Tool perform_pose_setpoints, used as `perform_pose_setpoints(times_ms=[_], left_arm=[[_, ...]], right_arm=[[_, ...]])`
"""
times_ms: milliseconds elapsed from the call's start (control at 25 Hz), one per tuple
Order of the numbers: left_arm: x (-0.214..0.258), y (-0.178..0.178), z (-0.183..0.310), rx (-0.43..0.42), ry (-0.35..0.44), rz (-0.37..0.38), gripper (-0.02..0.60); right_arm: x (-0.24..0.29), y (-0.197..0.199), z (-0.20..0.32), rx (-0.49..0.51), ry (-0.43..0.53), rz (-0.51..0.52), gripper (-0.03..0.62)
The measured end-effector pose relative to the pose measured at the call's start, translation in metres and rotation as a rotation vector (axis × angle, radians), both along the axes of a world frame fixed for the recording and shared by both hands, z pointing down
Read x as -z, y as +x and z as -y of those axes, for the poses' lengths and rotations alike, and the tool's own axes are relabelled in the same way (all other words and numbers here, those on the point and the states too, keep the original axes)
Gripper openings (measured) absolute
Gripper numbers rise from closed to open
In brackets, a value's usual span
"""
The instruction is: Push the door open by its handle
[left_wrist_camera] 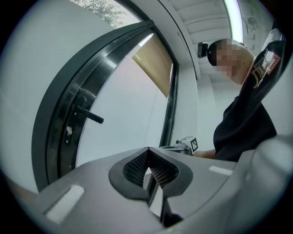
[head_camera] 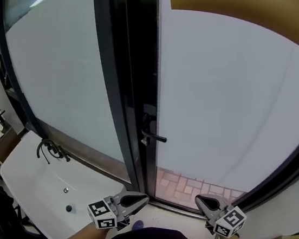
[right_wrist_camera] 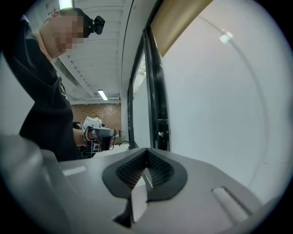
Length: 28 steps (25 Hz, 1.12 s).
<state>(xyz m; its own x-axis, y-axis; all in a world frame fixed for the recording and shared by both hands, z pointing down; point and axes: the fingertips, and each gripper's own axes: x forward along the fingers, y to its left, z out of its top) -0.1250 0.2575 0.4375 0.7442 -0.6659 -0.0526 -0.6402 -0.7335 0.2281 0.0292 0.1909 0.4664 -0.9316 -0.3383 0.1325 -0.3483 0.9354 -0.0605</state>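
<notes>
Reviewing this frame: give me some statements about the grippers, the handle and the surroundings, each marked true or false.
1. The left gripper and the right gripper both have closed, empty jaws. True.
2. The left gripper grips the door handle. False: it is held low, well apart from the handle.
3. The door handle is a dark lever on the dark door frame. True.
4. In the head view a white sink lies right of the door. False: it lies at the left.

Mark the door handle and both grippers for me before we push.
door handle (head_camera: 155, 138), head view, middle of the black lever.
left gripper (head_camera: 143, 198), head view, at its closed jaw tips.
right gripper (head_camera: 199, 199), head view, at its closed jaw tips.
</notes>
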Motion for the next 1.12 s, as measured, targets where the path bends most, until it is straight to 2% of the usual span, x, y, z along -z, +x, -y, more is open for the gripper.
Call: perform_pose_setpoints(times_ms=[80, 200, 280, 360, 480, 560, 720, 800, 920, 1000, 1040, 1120], left_arm=[[0.012, -0.023, 0.035, -0.054, 0.047, 0.068, 0.000], [0.040, -0.033, 0.075, -0.134, 0.166, 0.256, 0.000], [0.058, -0.031, 0.098, -0.174, 0.256, 0.430, 0.000], [0.066, -0.028, 0.119, -0.199, 0.333, 0.638, 0.023], [0.070, -0.014, 0.149, -0.176, 0.397, 0.962, 0.101], [0.057, -0.006, 0.171, -0.168, 0.391, 1.159, 0.143], [0.011, -0.021, 0.210, -0.171, 0.250, 1.509, 0.179], [-0.008, -0.027, 0.222, -0.176, 0.184, 1.598, 0.179], [-0.030, -0.026, 0.237, -0.188, 0.125, 1.656, 0.175], [-0.037, -0.028, 0.247, -0.175, 0.135, 1.740, 0.108], [-0.040, -0.030, 0.250, -0.178, 0.143, 1.791, 0.096], [-0.048, -0.036, 0.253, -0.219, 0.157, 1.916, 0.018]], right_arm=[[0.006, -0.032, 0.023, -0.017, -0.006, 0.001, 0.002], [0.018, -0.060, 0.052, -0.030, 0.014, -0.011, 0.002], [0.026, -0.068, 0.071, -0.048, 0.018, -0.006, 0.002], [0.032, -0.072, 0.085, -0.043, 0.008, -0.002, 0.002], [0.036, -0.065, 0.101, 0.002, 0.007, -0.009, 0.002], [0.042, -0.057, 0.111, 0.051, 0.016, 0.004, 0.002], [0.047, -0.060, 0.127, 0.161, 0.014, 0.053, 0.002], [0.042, -0.064, 0.131, 0.222, 0.007, 0.047, 0.002], [0.036, -0.066, 0.139, 0.281, -0.003, 0.036, 0.002], [0.035, -0.065, 0.142, 0.311, -0.007, 0.037, 0.002], [0.033, -0.064, 0.143, 0.323, -0.006, 0.034, 0.002], [0.030, -0.064, 0.144, 0.337, -0.009, 0.030, 0.002]])
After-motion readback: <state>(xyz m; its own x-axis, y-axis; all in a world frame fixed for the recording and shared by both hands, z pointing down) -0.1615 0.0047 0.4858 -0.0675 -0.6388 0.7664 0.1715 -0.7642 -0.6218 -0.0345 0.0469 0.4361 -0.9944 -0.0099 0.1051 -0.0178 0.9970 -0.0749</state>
